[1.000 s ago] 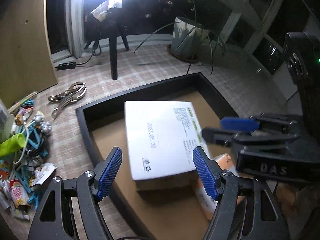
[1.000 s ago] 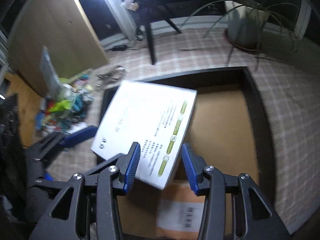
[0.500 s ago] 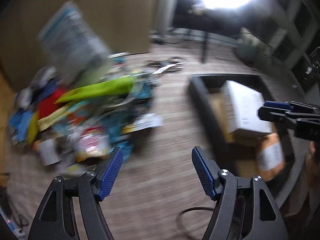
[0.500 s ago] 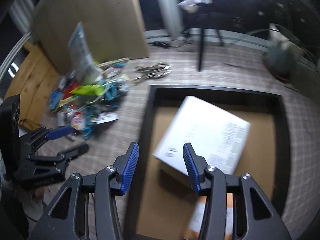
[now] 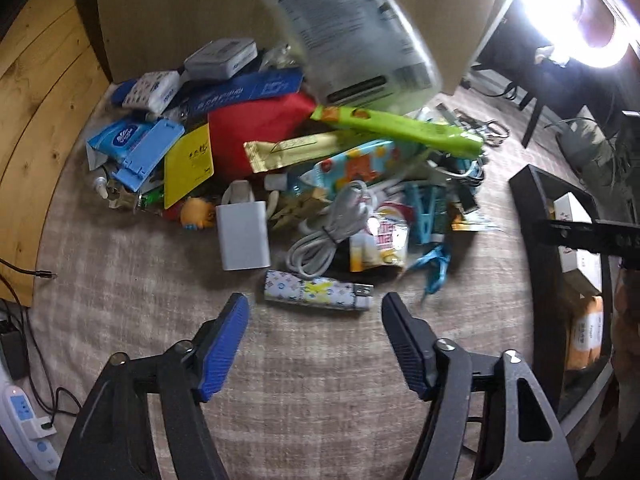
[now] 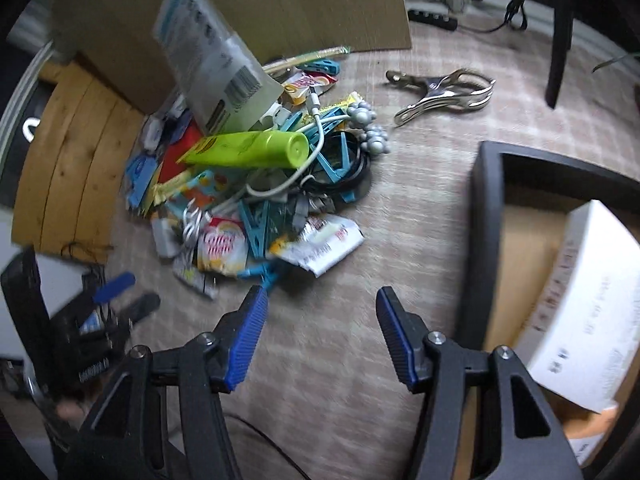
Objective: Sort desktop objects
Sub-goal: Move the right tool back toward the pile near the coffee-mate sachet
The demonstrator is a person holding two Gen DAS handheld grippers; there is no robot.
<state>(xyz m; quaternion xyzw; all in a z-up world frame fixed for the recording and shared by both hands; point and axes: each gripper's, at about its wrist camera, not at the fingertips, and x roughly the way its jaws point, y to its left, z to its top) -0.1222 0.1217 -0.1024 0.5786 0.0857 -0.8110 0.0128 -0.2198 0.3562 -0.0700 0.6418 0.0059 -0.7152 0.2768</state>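
Beige checked tablecloth (image 5: pixel 328 360) under a harsh ring light, wooden floor off at 9 o'clock. The junk pile (image 5: pixel 304 160) sits at 12 o'clock from the left gripper (image 5: pixel 316 322), whose blue pads are spread wide with nothing between them; a patterned USB stick (image 5: pixel 316 296) lies just ahead. The right gripper (image 6: pixel 320 320) is released too, hovering over bare cloth. At its 3 o'clock, the black tray (image 6: pixel 486 200) holds a white box (image 6: pixel 592 312), apparently resting on something orange, though it's blurry there.
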